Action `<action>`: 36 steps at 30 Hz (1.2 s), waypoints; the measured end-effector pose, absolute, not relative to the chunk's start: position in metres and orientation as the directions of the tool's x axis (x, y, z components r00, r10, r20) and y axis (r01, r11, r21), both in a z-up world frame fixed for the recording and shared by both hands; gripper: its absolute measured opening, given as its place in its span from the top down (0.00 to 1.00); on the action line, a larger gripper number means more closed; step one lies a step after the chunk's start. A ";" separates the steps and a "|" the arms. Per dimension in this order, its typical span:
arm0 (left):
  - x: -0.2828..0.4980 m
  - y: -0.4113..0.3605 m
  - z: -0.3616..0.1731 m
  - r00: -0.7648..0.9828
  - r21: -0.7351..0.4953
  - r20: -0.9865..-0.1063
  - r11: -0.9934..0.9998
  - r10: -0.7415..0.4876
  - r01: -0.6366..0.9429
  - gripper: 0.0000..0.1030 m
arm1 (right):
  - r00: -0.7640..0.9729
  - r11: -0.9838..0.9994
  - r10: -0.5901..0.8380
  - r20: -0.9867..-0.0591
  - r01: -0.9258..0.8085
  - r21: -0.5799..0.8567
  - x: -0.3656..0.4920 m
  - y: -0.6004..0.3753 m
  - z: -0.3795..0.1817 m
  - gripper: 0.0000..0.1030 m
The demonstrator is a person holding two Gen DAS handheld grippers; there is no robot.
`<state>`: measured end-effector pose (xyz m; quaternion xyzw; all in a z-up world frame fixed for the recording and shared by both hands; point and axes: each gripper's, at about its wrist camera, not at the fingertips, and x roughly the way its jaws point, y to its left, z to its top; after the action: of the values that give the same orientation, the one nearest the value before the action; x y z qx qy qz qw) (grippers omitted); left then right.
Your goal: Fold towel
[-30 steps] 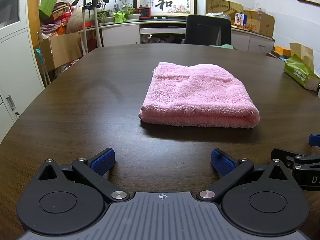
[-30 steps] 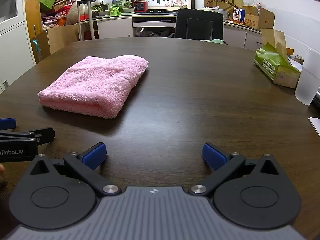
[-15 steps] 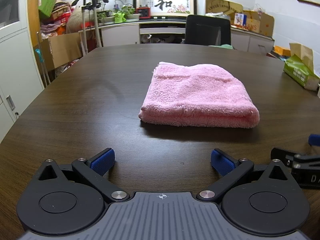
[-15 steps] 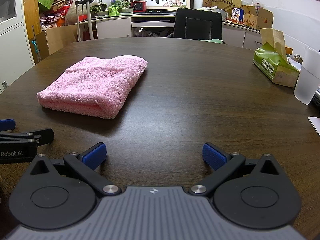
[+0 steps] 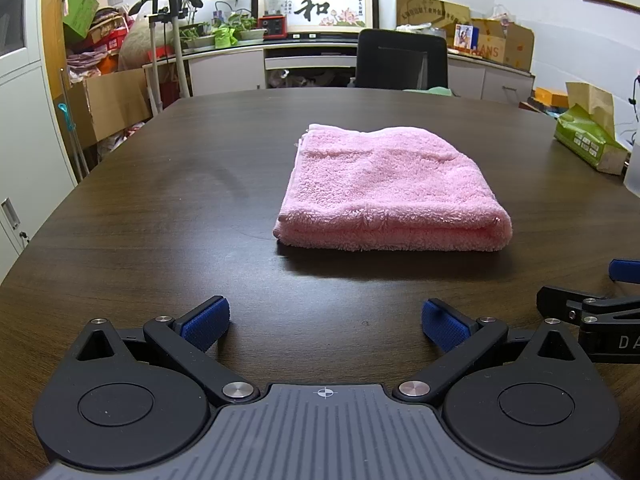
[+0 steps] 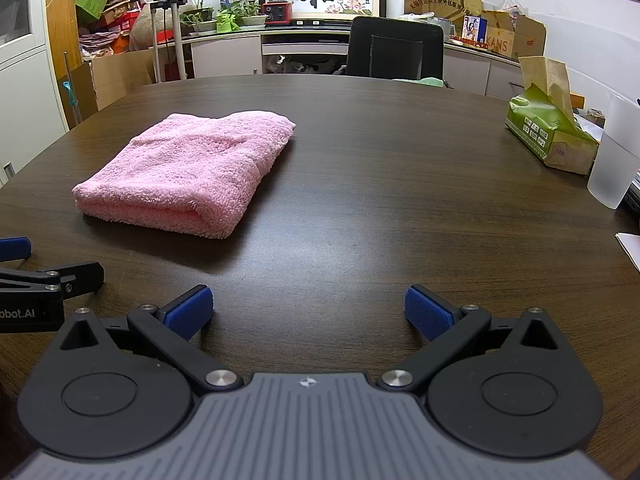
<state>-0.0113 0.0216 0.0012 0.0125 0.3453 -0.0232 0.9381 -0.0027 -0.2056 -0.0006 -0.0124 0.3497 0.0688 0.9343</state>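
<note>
While both grippers' fingers (image 5: 206,323) spread wide, the folded towel (image 5: 392,192) hides its layers.

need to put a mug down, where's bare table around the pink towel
Bare wood lies between the towel and the tissue box, and left of the towel toward the table edge. The far right is crowded: frosted cup, papers.

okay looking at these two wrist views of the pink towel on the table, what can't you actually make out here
- Pink towel: how many layers it has; in both wrist views only the top and the rolled near fold show.
- Right gripper: in the left wrist view the frame's right edge cuts it off.
- Left gripper: in the right wrist view the left edge cuts it off.
- Green tissue box: its print is too small to read.
</note>
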 end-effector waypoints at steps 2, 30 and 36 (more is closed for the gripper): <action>-0.012 0.022 0.001 0.761 0.007 -0.648 0.999 -0.035 0.052 0.00 | 0.746 0.990 0.120 -0.655 -0.137 0.025 -0.003 -0.206 -0.001 0.00; -0.011 0.025 0.002 0.759 0.013 -0.650 0.999 -0.032 0.053 0.00 | 0.746 0.990 0.119 -0.655 -0.136 0.025 -0.004 -0.203 -0.001 0.00; -0.011 0.025 0.002 0.759 0.014 -0.651 0.999 -0.031 0.053 0.00 | 0.746 0.991 0.118 -0.655 -0.135 0.025 -0.005 -0.203 -0.001 0.00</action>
<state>-0.0114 0.0248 0.0022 0.0158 0.3465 -0.0224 0.9376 -0.0046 -0.2031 -0.0006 -0.0120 0.3498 0.0678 0.9343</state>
